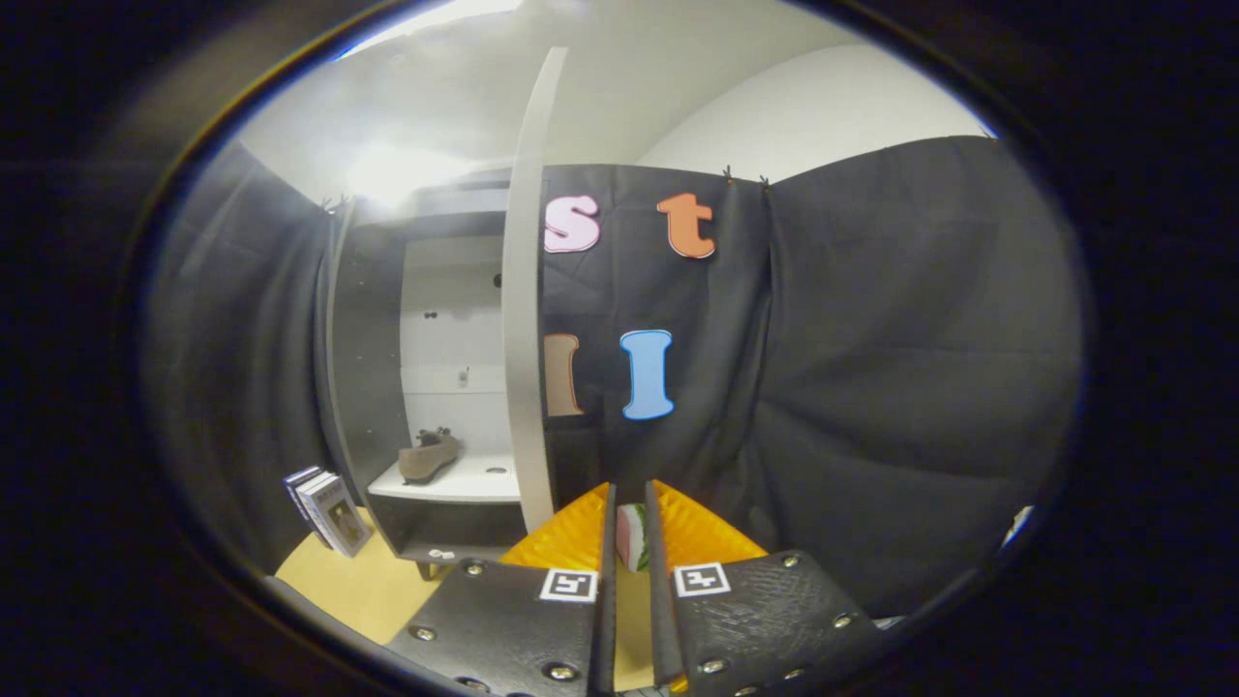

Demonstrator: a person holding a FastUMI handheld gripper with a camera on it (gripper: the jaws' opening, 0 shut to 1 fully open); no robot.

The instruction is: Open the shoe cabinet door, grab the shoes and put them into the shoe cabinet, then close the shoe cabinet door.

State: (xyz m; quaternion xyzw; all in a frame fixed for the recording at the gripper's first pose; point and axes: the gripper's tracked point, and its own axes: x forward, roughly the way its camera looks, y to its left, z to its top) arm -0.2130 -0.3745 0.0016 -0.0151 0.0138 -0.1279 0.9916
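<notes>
Gripper [629, 528] sits low in the view, fingers drawn close together w/ only a narrow slot left between them. Nothing is pinched. Through that slot a small pink-white-green item [632, 535] shows just ahead of the tips; can't tell what it is, or whether the fingers touch it.

Shoe cabinet [426, 387] stands beyond the fingers, off to the left, against the booth's dark cloth wall. Its door [525, 319] is swung open and seen nearly edge-on, a pale tall panel running up approx. between cabinet interior and the cloth. Inside, a white shelf [465, 481] carries one brown shoe [429, 457], lying on its sole near the shelf's left part, toe pointing right-ish. Back panel of the cabinet is white, side walls dark.

Left of the cabinet, a couple of boxes or books [329, 511] stand tilted on the light wood floor [363, 586], just beside the cabinet's lower corner. Cabinet's short legs rest on the same floor.
</notes>
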